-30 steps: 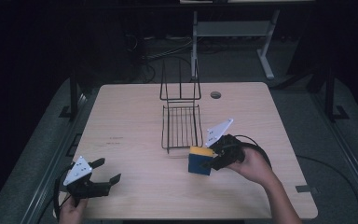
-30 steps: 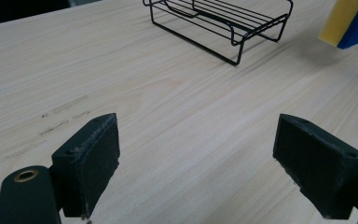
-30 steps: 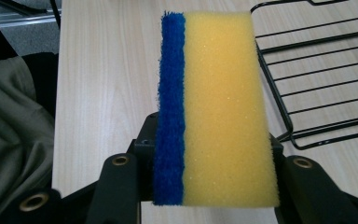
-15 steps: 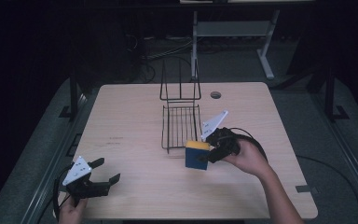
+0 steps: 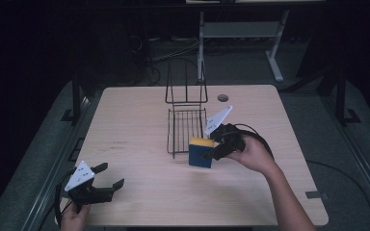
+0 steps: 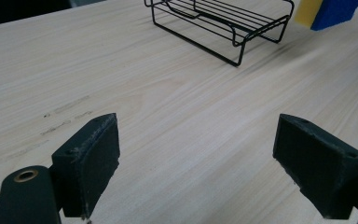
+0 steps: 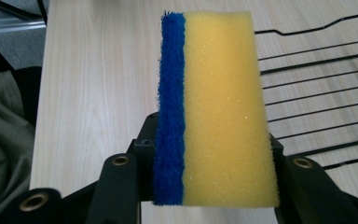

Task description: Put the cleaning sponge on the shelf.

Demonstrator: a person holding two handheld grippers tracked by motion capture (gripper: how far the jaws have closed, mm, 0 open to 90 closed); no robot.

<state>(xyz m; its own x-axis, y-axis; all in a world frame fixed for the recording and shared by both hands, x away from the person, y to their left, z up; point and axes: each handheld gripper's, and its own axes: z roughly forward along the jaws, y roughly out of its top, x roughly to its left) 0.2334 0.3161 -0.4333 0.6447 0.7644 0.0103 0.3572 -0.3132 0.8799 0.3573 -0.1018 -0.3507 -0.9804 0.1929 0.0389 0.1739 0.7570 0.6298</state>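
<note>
**Right gripper has the sponge, rack is waiting**

Right gripper (image 5: pixel 215 153) is clamped on the sponge (image 5: pixel 201 152), jaws pinching it across its thickness, so the blue scrub layer sits against one jaw and the yellow foam against the other. In the right gripper view the sponge (image 7: pixel 214 107) stands up on end between the jaws, which we think keeps a flat face free to set down. From above, we've got it held just beside the near right corner of the rack (image 5: pixel 185 127), seemingly a bit off the table (image 5: pixel 139 125), though we can't tell for sure.

Our guess is it's headed into the rack. The rack's low tray is empty, nothing on the wires, and its tall back frame stands at the far end.

Left gripper (image 5: pixel 110 177) sits well apart at the near left corner, jaws spread wide, holding nothing, probably just parked out of the way.
</note>
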